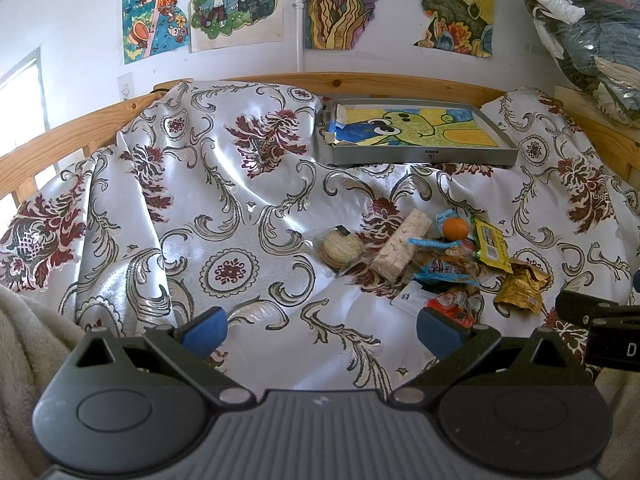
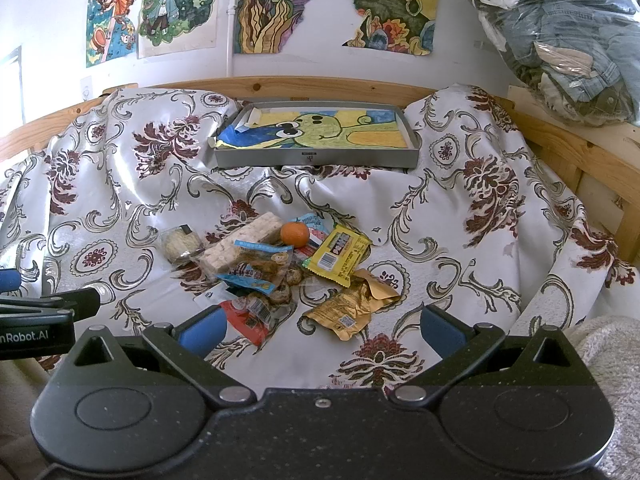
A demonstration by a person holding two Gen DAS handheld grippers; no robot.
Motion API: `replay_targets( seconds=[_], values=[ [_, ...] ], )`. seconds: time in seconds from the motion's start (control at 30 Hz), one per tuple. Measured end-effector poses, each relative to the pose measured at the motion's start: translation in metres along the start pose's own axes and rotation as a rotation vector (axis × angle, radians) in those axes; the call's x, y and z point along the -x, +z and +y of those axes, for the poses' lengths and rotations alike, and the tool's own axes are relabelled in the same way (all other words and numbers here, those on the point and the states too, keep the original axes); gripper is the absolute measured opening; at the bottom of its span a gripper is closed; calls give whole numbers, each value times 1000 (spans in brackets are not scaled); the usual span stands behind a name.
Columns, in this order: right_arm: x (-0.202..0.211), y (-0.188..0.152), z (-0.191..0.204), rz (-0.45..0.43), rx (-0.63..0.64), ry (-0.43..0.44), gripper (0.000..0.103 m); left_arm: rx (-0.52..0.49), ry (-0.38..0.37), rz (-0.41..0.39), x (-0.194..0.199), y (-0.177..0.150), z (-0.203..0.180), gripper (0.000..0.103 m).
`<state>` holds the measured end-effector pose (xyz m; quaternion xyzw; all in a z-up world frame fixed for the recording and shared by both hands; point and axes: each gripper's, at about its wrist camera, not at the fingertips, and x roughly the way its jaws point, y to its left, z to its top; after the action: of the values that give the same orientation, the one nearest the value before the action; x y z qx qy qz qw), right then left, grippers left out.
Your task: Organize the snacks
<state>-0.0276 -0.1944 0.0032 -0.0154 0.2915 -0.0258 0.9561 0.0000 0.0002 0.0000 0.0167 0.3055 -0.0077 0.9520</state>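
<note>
A heap of snacks lies on a patterned cloth: a round cracker pack (image 1: 341, 249) (image 2: 180, 242), a long rice bar (image 1: 402, 244) (image 2: 240, 245), a mandarin (image 1: 455, 227) (image 2: 295, 234), a yellow packet (image 1: 491, 246) (image 2: 338, 258), a gold pouch (image 1: 522, 288) (image 2: 354, 306), a blue packet (image 2: 256, 268) and a red packet (image 2: 248, 316). Behind them sits a grey tray (image 1: 420, 157) (image 2: 316, 158) lined with a drawing. My left gripper (image 1: 322, 330) is open, left of the heap. My right gripper (image 2: 320, 330) is open, just short of the gold pouch.
A wooden rail (image 1: 360, 80) (image 2: 580, 152) runs behind and to the right of the cloth. A clear bag of clothes (image 2: 560, 36) rests at upper right. A beige blanket (image 1: 24, 344) (image 2: 612, 356) lies at the near edge. Posters hang on the wall.
</note>
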Motion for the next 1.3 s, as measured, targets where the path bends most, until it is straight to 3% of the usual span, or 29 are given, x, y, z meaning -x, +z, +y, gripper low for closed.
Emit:
replay_targets(
  seconds=[0.63,0.97,1.3],
  values=[
    [0,5,0,4,6,23,102,-2,5,19,-6,-3,-1,103],
    [-16,24,-14,22,-66,98,102,-5,-10,62,-23,16,-1,103],
    [-38,48,-28,25,-24,116,102,-22,-34,114,-55,40,-2,103]
  ],
)
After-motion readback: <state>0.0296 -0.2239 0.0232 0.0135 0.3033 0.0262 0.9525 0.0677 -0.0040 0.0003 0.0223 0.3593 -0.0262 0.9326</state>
